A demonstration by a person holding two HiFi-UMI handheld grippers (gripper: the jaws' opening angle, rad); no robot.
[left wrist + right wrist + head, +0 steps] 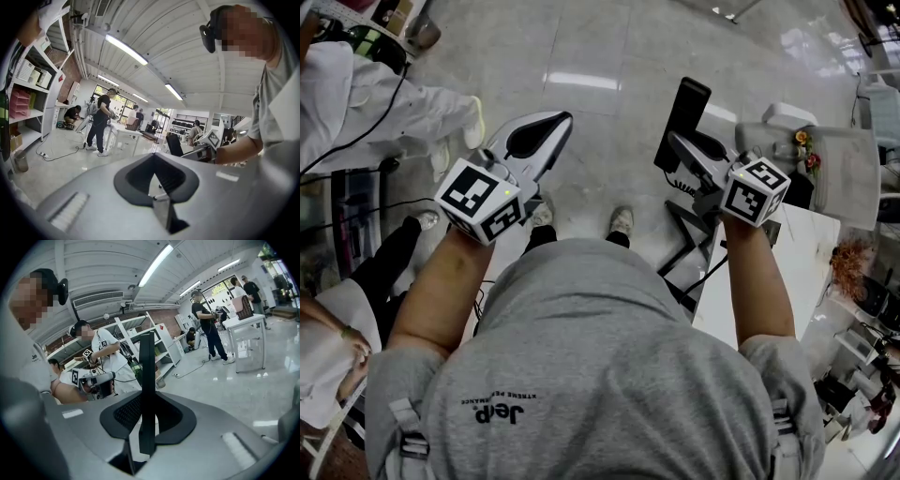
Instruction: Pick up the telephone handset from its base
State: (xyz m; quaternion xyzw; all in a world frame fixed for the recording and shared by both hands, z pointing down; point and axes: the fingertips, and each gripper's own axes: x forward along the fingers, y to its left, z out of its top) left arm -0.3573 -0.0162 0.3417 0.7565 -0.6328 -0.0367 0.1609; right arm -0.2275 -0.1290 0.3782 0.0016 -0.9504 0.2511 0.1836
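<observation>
Above open floor (pixel 581 56), the right gripper (pixel 673 150) clamps the handset (pixel 686 112) upright.

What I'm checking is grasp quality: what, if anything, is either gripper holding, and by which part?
The right gripper is shut on a flat black handset, clamped at its lower end, the rest standing up. The left gripper holds nothing.

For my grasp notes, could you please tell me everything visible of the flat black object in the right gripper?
The flat black object is a thin, smooth slab with rounded corners, plastic by its look. It stands roughly upright in the air, its lower part clamped between the fingers of the right gripper; nothing else touches it.
</observation>
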